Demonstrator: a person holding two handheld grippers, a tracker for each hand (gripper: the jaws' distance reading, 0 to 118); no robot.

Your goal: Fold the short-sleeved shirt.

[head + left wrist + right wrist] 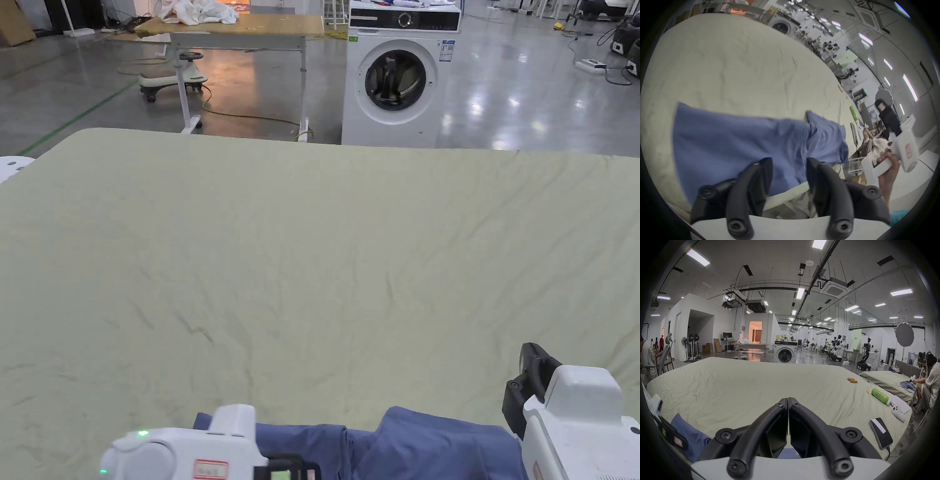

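Shirt (740, 146) bunched at near edge of bed (312, 250). Left gripper (789, 164) jaws spread above it; right gripper (788, 400) jaws pressed together, empty. Fabric likely light, limp; grip at sleeve or hem corners

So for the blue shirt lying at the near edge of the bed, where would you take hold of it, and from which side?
Probably the far left corner of the blue shirt, coming down from above with the open left hand-held gripper. That corner lies flat and free on the bed sheet, with a clean edge to pinch. The right end is bunched into folds, so a grip there would likely catch several layers. The right hand-held gripper is shut.
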